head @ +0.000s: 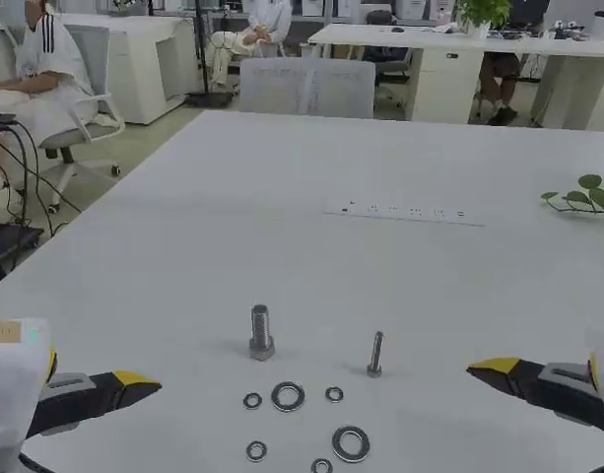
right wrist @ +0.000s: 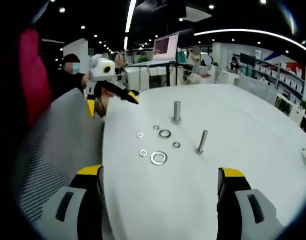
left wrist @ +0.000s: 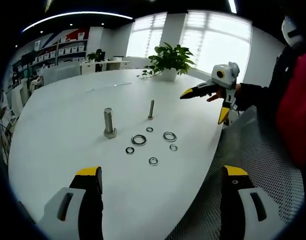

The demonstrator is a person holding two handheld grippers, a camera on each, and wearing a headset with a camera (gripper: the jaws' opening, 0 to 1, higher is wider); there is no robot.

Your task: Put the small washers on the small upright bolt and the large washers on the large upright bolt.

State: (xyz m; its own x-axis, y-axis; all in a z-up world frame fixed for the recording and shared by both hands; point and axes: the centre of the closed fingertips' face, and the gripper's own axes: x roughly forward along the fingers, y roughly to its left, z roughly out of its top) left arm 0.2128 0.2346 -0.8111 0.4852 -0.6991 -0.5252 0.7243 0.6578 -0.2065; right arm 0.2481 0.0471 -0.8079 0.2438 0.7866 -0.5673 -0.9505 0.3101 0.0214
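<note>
Left gripper (left wrist: 161, 172) and right gripper (right wrist: 160, 171) hover at the white table's (head: 282, 217) near edge, jaws spread wide, holding nothing. Ahead, between the two grippers, small washers (head: 252, 401) and large washers (head: 288, 396) lie flat. Just beyond them stand the large bolt (head: 261, 333) and small bolt (head: 375, 355), both bare (the task looks unstarted). Next comes pinching a thin washer by its rim. A leafy sprig (head: 582, 194) lies far beyond the jaws, no obstacle.
</note>
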